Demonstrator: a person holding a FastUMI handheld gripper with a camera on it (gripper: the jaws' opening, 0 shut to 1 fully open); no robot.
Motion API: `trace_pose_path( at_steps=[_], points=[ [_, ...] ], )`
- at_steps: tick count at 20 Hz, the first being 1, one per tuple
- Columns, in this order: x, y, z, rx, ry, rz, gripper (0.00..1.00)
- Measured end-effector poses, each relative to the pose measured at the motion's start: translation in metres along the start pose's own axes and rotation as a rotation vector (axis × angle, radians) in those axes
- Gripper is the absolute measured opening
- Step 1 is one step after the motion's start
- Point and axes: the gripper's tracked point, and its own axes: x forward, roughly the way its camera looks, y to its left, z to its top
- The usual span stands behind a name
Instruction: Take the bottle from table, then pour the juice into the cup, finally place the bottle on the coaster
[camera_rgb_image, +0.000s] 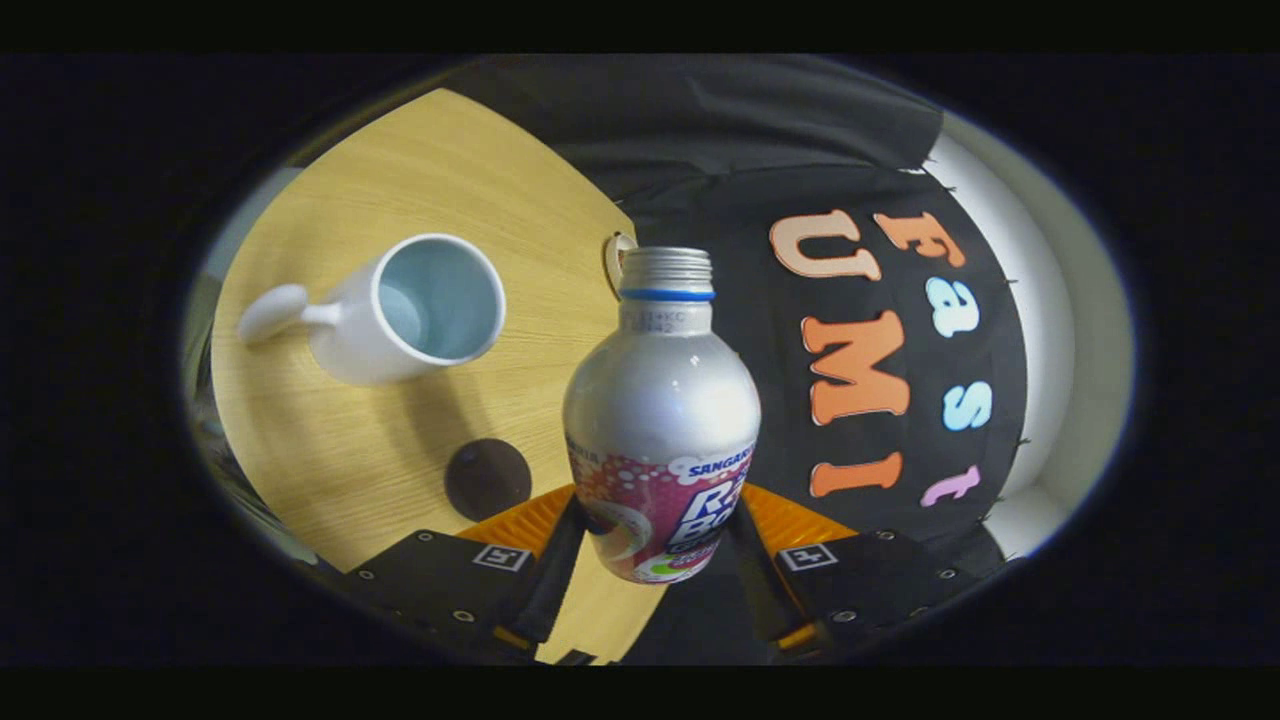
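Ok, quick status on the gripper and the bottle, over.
Gripper jaws shut on bottle, lifted off the table, cap off. Cup beyond, tilted in view. Coaster bare. Nothing between bottle and cup.

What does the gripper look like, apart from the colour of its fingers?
The gripper has two flat black plates at its base, each fixed with small round screws and carrying a square black-and-white marker. The fingers have ribbed inner faces. No cables can be seen.
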Motion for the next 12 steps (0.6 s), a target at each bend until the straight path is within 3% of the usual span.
trace_pose_path(
  at_steps=[12],
  points=[
    [0.005,0.012,-0.037,0.679,-0.04,0.083,0.76]
  ],
)
